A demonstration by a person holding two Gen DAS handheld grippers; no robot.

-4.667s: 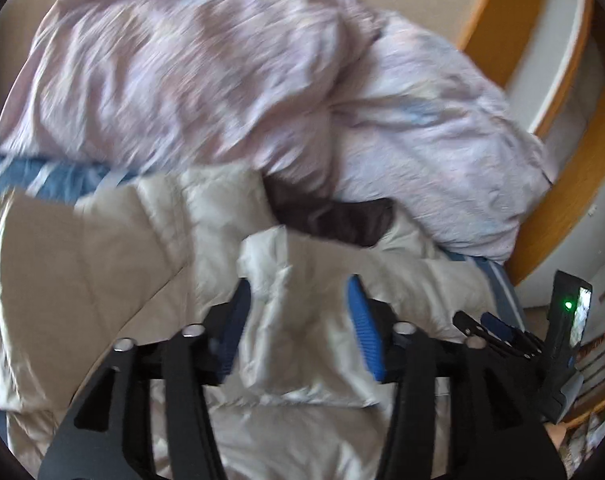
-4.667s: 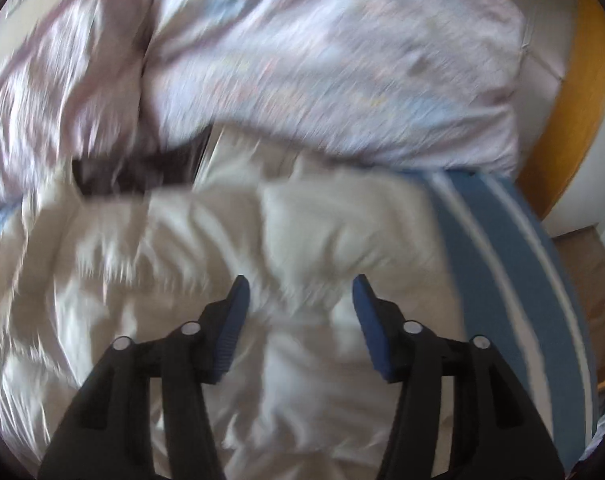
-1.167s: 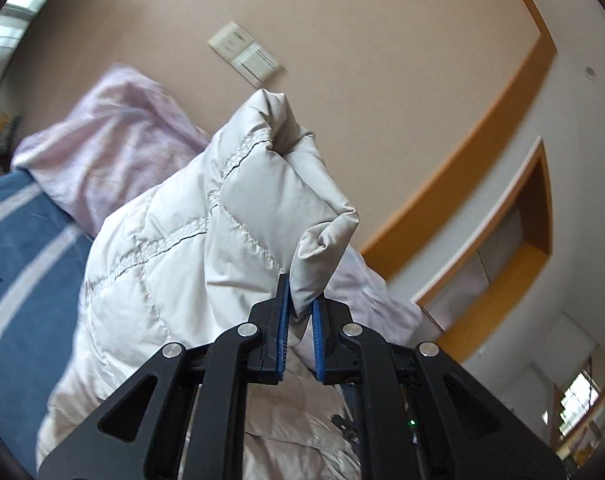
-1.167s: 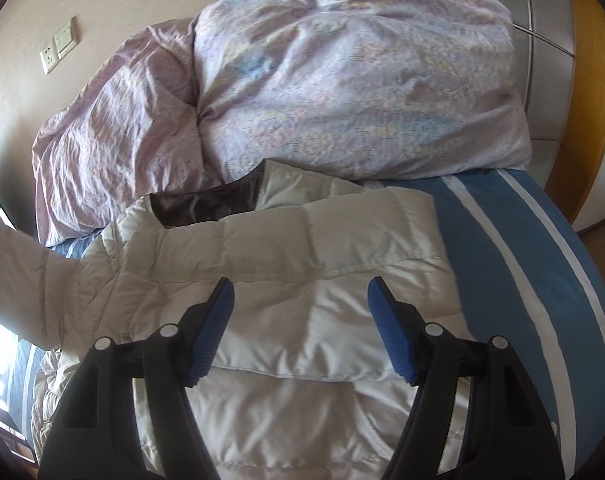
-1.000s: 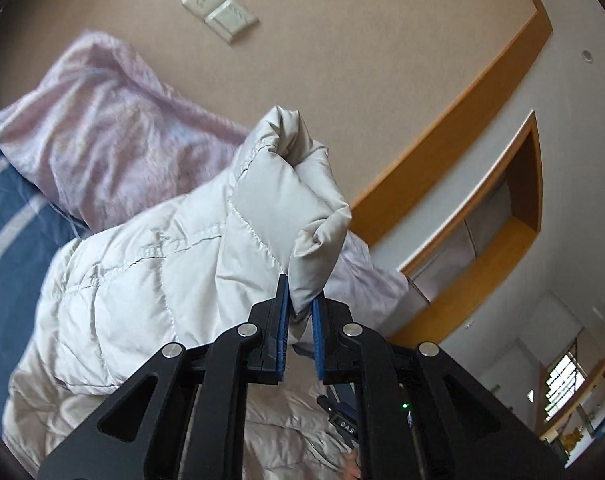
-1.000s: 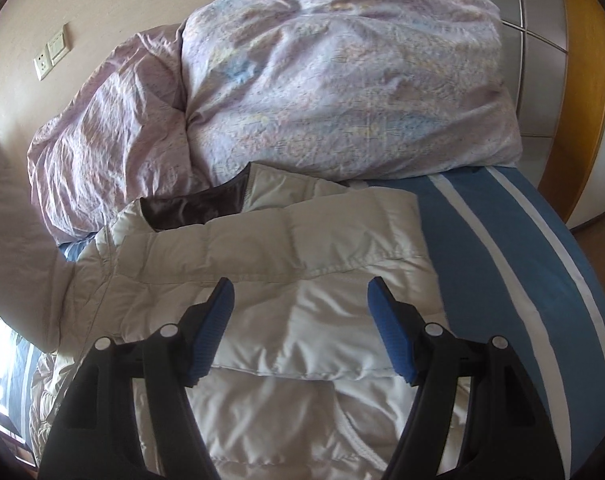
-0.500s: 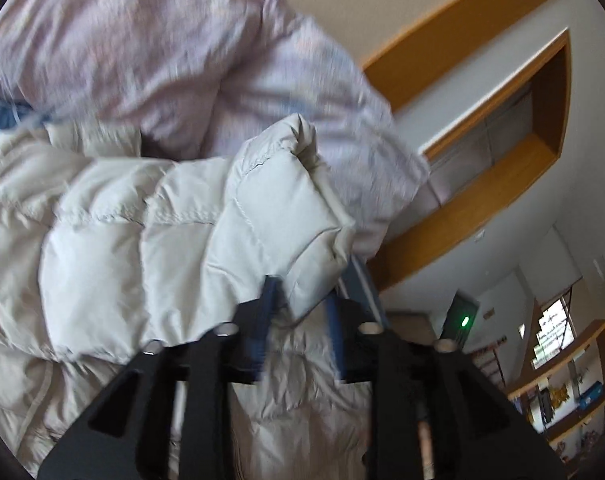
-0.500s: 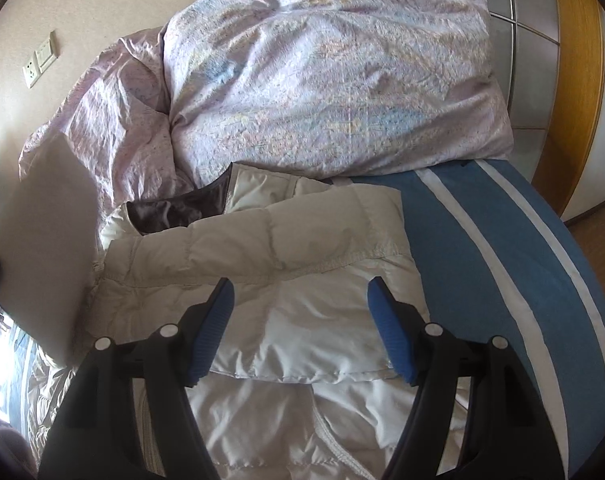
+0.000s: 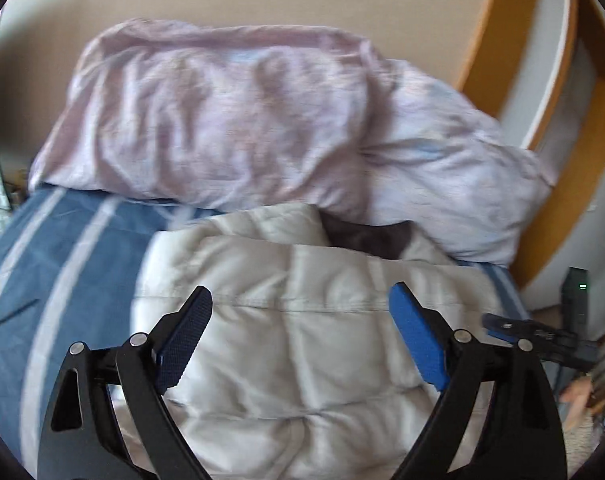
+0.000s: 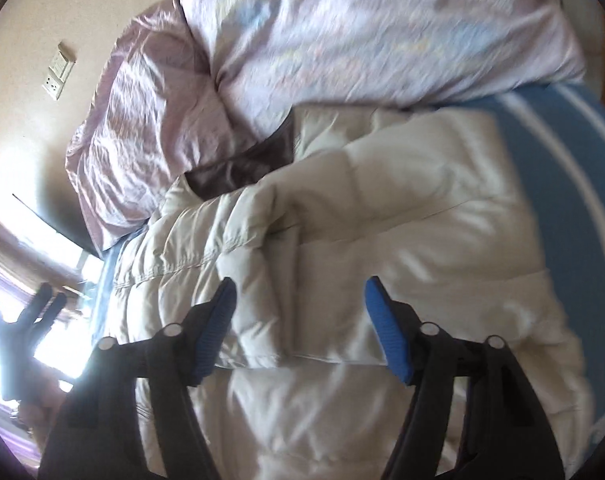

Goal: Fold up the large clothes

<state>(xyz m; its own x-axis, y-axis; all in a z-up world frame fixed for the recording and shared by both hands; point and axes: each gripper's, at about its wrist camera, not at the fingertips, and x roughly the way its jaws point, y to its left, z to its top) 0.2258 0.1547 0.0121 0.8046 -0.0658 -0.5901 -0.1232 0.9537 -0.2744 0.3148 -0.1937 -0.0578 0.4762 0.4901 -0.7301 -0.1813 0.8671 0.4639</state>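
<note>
Motion blur softens both wrist views, so the fine quilting of the cream puffer jacket point(image 9: 302, 344) is hard to read. The jacket lies on a blue bedspread with pale stripes point(image 9: 62, 264), its dark lining point(image 9: 366, 236) showing at the collar end, right against a heap of lilac bedding point(image 9: 238, 120) piled at the wall. The jacket's lower part is cut off by the bottom edge of both views.

The left gripper point(image 9: 300, 336) hangs over the jacket with its jaws opening wide; the blue pads point(image 9: 416, 340) stand clear of the fabric and nothing is pinched between them. The right gripper point(image 10: 298, 322) also hovers above the jacket, over a folded-in sleeve point(image 10: 254, 248); its jaws are closing a little but remain spread, with cloth below them and none clamped.

A black device with a green light point(image 9: 576, 300) sits at the right edge of the left view, partly hidden by the gripper arm. In the right view, window glare washes out the lower left, where only the dark silhouette of the other gripper point(image 10: 34, 312) shows. A wall socket plate point(image 10: 58, 72) is on the beige wall.
</note>
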